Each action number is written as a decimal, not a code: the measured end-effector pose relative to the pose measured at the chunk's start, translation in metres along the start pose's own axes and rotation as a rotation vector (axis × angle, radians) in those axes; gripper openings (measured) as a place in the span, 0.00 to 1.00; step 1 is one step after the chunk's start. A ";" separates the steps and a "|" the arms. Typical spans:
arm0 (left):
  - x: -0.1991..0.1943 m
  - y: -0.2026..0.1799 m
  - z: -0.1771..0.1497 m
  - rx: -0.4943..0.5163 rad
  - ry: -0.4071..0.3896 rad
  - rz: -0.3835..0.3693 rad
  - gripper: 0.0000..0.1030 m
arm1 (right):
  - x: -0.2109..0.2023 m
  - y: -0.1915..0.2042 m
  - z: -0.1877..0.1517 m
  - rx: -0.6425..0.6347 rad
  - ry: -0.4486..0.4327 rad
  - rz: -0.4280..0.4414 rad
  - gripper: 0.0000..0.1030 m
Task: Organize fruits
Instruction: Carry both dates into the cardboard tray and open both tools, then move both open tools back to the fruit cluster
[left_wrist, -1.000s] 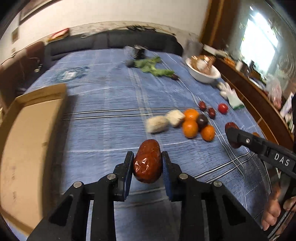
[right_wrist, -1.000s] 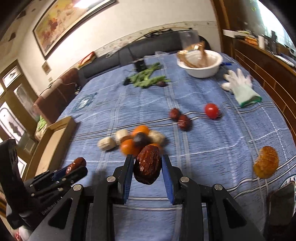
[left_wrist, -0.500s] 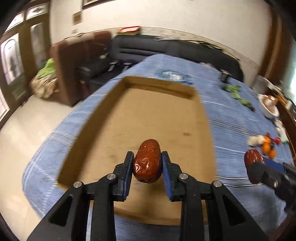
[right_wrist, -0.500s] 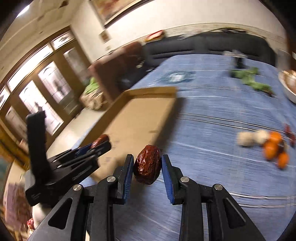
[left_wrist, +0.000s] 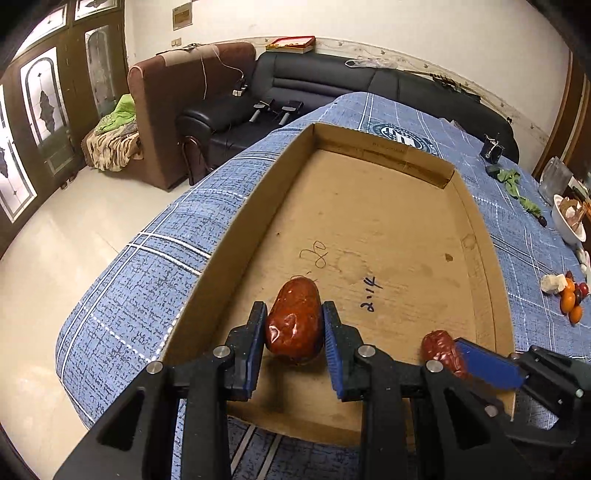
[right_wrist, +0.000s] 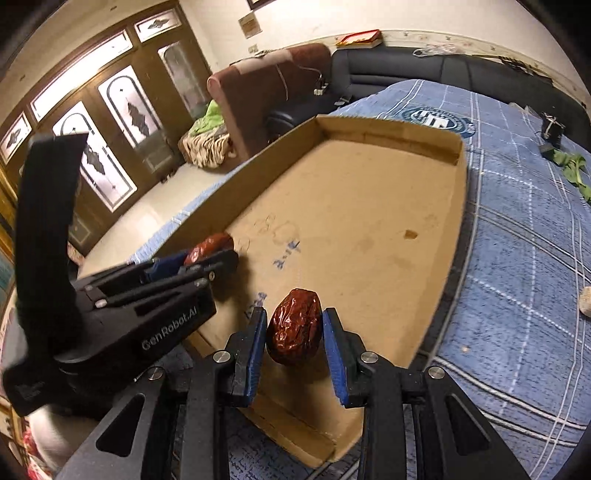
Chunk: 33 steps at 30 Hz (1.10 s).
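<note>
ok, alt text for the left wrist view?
The left gripper holds a red date low over a shallow cardboard box on a blue plaid tablecloth. At right, the right gripper holds a second date.

Left gripper (left_wrist: 294, 334): fingers level, pointing forward, blue pads clamped on a red date (left_wrist: 293, 326). Right gripper (right_wrist: 294, 334): same pose, just beside the left, pads pinching a wrinkled date (right_wrist: 294, 325).
</note>
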<state>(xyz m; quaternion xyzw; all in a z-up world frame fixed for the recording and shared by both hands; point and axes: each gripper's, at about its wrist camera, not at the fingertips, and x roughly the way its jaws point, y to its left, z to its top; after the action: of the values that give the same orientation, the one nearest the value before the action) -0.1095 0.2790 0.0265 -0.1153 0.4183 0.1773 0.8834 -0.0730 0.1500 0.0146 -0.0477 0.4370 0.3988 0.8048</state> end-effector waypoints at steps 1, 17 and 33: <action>-0.002 0.001 0.000 -0.004 -0.002 -0.005 0.29 | 0.001 0.001 0.000 -0.010 0.001 -0.001 0.34; -0.063 -0.020 -0.004 0.086 -0.127 0.088 0.49 | -0.064 -0.029 -0.012 0.118 -0.128 0.000 0.34; -0.086 -0.101 -0.017 0.243 -0.135 -0.063 0.60 | -0.172 -0.155 -0.101 0.376 -0.212 -0.247 0.34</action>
<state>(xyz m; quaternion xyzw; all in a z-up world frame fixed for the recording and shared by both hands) -0.1305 0.1626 0.0885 -0.0081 0.3724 0.1050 0.9221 -0.0858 -0.1008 0.0382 0.0918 0.4076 0.2119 0.8835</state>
